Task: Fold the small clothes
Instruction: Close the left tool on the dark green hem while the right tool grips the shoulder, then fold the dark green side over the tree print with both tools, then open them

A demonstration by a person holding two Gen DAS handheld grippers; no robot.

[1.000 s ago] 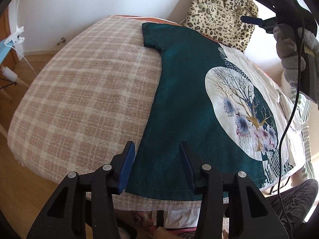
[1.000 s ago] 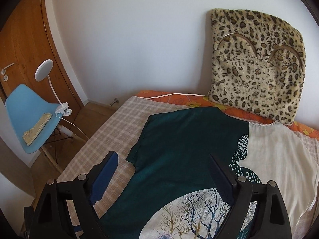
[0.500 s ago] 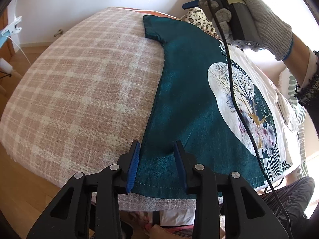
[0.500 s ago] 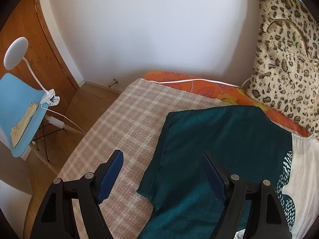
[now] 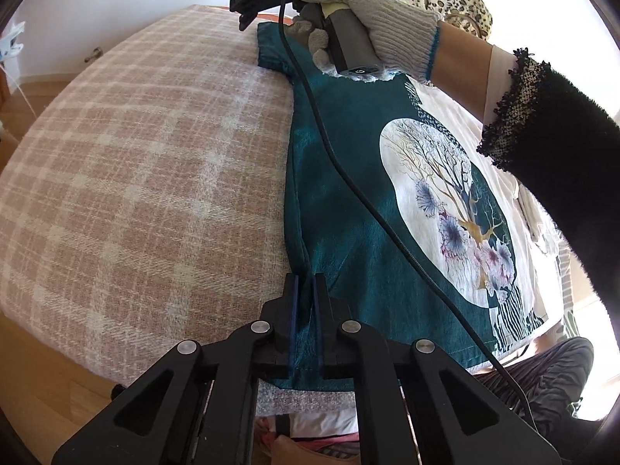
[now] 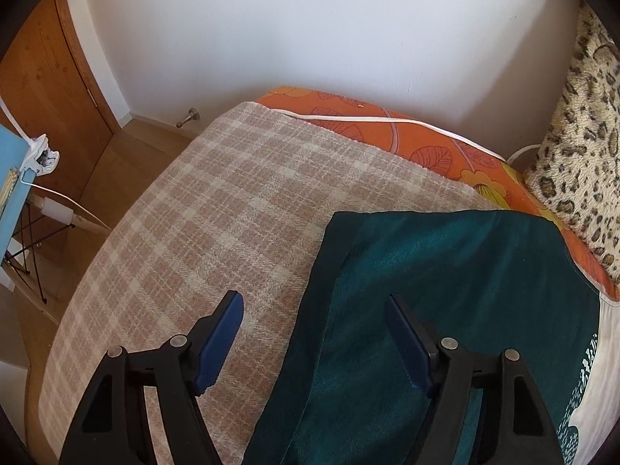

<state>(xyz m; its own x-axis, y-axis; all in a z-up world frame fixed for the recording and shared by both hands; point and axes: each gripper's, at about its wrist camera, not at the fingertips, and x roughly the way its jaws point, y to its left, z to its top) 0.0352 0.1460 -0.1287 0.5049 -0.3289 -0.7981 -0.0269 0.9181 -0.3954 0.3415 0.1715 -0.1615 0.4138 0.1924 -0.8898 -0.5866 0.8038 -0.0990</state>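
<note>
One shirt (image 5: 348, 201) lies flat on the blanket (image 5: 135, 178), its teal side edge running straight ahead of the left gripper (image 5: 305, 290). That gripper is clamped on a pinch of cloth at the near hem corner, a ridge of teal standing up between its blue pads; the hold there looks meant to anchor the corner so the side panel can be lifted and turned over.

The right gripper (image 6: 316, 333) sits at the far end of the same edge, over the sleeve. Its jaws have just been narrowing but stand apart: the left pad is over bare blanket, the right pad over teal cloth, and the sleeve's edge lies between them, not yet pressed. Straddling the edge this way probably sets up a matching pinch, so both ends rise together.

Count: two grippers, one gloved hand (image 5: 364, 23) in view, one shirt, one blanket, one leopard cushion (image 6: 581, 162) beyond the right gripper.
</note>
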